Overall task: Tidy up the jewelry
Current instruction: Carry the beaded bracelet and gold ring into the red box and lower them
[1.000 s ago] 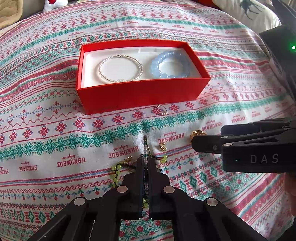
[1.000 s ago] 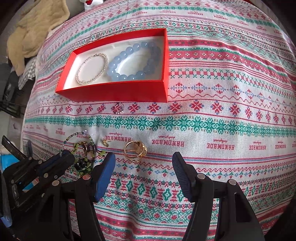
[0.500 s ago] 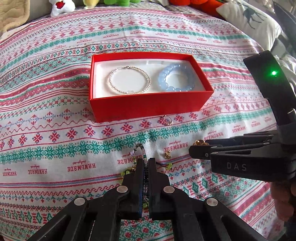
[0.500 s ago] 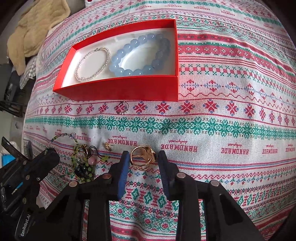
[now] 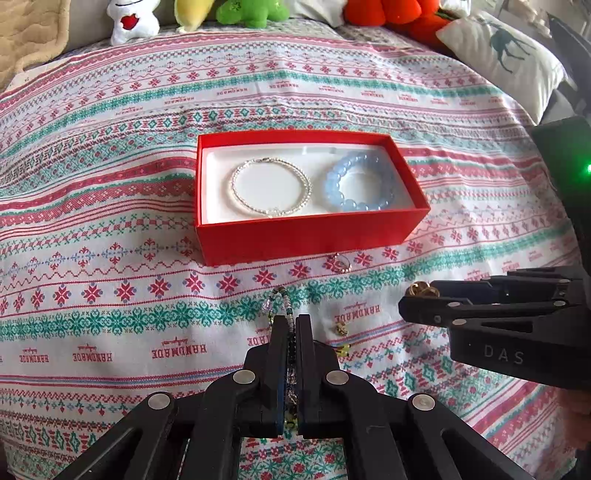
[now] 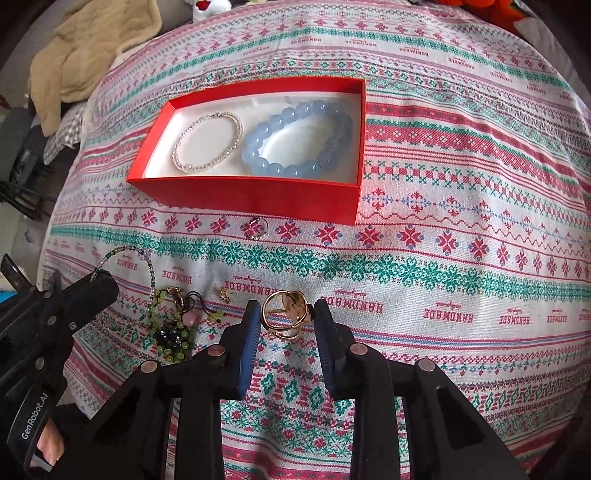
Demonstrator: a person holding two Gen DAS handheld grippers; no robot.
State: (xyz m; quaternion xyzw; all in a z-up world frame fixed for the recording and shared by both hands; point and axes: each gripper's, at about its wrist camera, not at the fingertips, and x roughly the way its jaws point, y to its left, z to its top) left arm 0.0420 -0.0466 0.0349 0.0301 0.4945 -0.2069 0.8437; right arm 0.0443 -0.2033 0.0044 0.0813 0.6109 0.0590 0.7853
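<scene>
A red box [image 5: 310, 236] [image 6: 243, 192] holds a pearl bracelet [image 5: 271, 192] [image 6: 207, 142] and a blue bead bracelet [image 5: 360, 182] [image 6: 299, 140]. My left gripper [image 5: 290, 325] [image 6: 99, 282] is shut on a thin beaded strand [image 5: 282, 299] [image 6: 125, 254], lifted off the cloth. My right gripper [image 6: 284, 314] [image 5: 410, 299] is shut on gold rings [image 6: 286, 312] [image 5: 421, 288], raised above the cloth. A tangle of green beads [image 6: 170, 325], a small silver ring [image 5: 341, 262] [image 6: 256, 227] and a tiny gold earring [image 5: 341, 328] [image 6: 224, 294] lie on the cloth.
A patterned cloth [image 5: 110, 258] covers the bed. Plush toys [image 5: 251, 11] and a pillow [image 5: 502, 51] line the far edge. A beige blanket [image 6: 85, 59] lies at the far left.
My right gripper closed on the gold rings and lifted them. My left gripper rose and pulled back with the beaded strand, drawing it out of the tangle.
</scene>
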